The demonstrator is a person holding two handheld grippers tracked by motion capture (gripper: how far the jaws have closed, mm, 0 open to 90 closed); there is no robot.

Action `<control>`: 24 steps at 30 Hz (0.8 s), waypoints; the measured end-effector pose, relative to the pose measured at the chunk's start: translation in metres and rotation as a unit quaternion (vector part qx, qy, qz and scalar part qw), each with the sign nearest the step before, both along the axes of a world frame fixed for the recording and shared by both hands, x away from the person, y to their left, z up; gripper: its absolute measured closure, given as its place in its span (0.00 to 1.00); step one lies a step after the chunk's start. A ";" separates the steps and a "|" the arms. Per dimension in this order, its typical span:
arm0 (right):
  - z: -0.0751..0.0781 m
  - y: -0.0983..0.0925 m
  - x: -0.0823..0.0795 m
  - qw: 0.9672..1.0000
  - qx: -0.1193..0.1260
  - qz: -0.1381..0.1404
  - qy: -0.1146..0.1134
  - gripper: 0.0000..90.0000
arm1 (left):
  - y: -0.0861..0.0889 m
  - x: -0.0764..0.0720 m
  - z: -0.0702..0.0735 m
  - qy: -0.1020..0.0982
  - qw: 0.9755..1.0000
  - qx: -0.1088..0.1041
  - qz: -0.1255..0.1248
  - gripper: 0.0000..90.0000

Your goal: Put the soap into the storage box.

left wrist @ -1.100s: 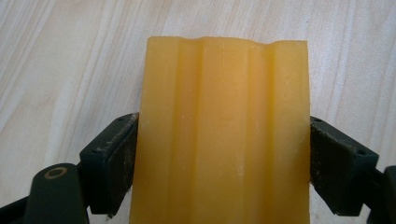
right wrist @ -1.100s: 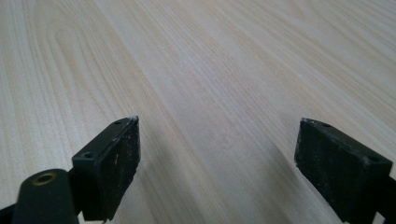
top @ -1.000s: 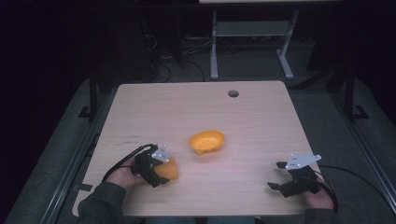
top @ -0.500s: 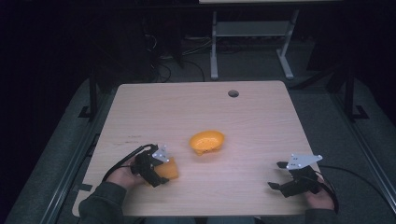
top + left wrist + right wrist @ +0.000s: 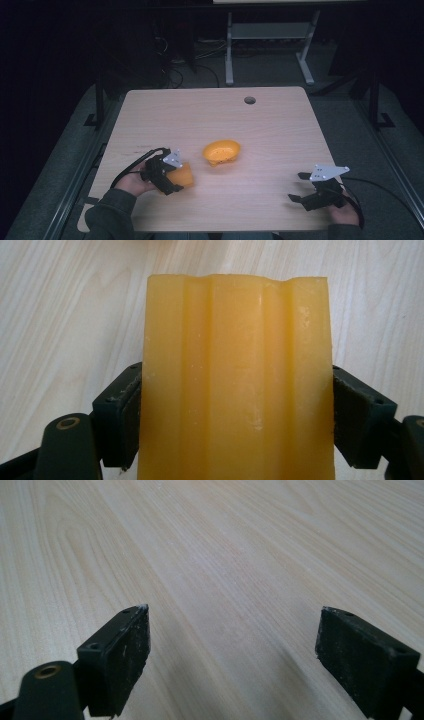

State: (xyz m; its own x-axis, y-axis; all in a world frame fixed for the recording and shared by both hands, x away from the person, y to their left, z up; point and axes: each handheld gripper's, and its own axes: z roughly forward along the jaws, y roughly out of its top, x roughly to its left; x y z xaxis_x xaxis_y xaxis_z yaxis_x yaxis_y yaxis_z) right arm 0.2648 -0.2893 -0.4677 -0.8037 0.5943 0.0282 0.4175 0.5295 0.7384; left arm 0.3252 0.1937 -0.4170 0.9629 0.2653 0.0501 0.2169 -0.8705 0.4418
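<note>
An orange-yellow ridged block sits clamped between the two jaws of my left gripper. In the high view that left gripper rests low over the front left of the wooden table, shut on the block. A small orange bowl stands on the table just right of and beyond it, apart from the block. My right gripper lies near the front right edge with its jaws wide apart; in the right gripper view the gripper has only bare wood between them.
A round cable hole sits near the table's far edge. Cables trail from both grippers toward the front. Beyond the table stands a grey metal frame on a dark floor.
</note>
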 end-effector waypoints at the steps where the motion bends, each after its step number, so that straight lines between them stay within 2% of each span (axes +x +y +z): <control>1: 0.000 0.000 0.000 1.000 0.000 0.000 0.000 0.15 | -0.002 0.001 0.001 -0.002 1.000 0.003 -0.002 0.23; 7: 0.001 0.000 -0.001 1.000 0.007 -0.001 0.000 0.15 | -0.010 0.007 0.006 0.000 1.000 0.004 -0.007 0.23; 9: 0.001 0.000 0.000 1.000 0.008 0.000 -0.002 0.15 | -0.013 0.009 0.007 0.002 1.000 0.010 -0.013 0.23; 15: 0.001 -0.001 0.000 1.000 0.009 0.000 -0.007 0.15 | -0.023 0.016 0.014 0.002 1.000 0.008 -0.016 0.23; 24: 0.002 -0.001 0.000 1.000 0.015 0.003 -0.010 0.15 | -0.034 0.026 0.025 -0.008 1.000 0.014 -0.027 0.23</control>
State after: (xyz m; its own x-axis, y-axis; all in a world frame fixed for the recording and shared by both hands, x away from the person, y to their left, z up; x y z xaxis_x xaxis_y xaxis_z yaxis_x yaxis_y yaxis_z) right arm 0.2646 -0.2902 -0.4652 -0.8080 0.5884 0.0298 0.3988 0.5090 0.7628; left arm 0.3513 0.1593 -0.3919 0.9749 0.2107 0.0715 0.1621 -0.8927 0.4206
